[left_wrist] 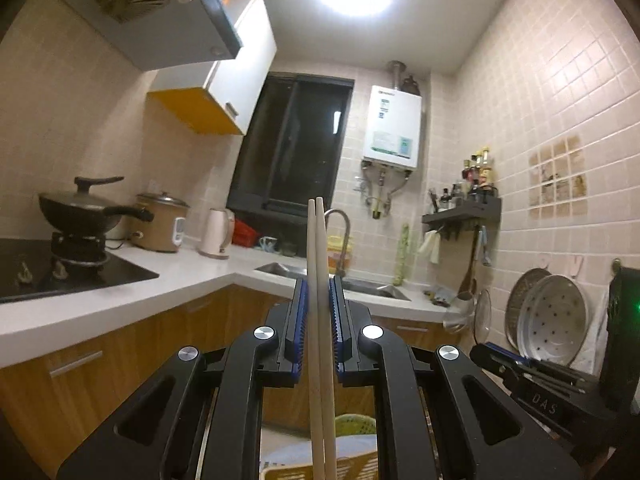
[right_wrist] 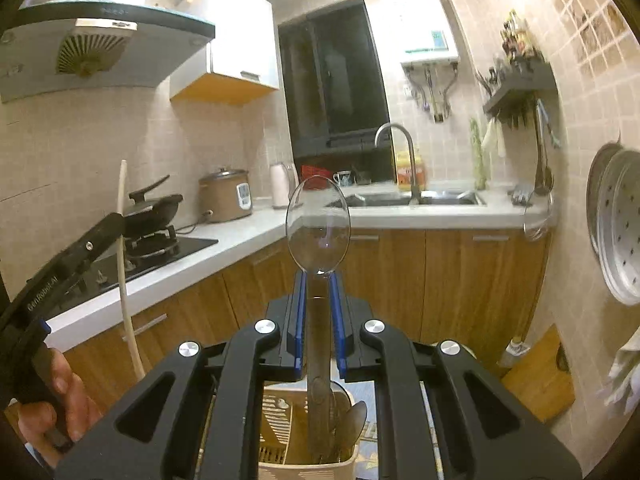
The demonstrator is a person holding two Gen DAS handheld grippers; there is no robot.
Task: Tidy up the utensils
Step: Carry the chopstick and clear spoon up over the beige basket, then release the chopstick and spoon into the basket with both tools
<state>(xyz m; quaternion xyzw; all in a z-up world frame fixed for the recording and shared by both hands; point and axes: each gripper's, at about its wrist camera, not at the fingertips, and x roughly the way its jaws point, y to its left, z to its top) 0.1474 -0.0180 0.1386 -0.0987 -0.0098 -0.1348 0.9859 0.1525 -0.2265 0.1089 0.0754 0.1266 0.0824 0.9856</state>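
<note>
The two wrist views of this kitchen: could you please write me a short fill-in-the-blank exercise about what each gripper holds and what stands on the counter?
1. The left gripper is shut on a pair of ____.
2. The right gripper is shut on the handle of a clear plastic ____.
3. On the stove sits a black ____ with a lid.
4. The pale kettle stands between the rice cooker and the ____.

Missing words: chopsticks; spoon; pan; sink

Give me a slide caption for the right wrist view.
Right hand-held gripper shut on a clear plastic spoon, kitchen sink beyond.
</note>
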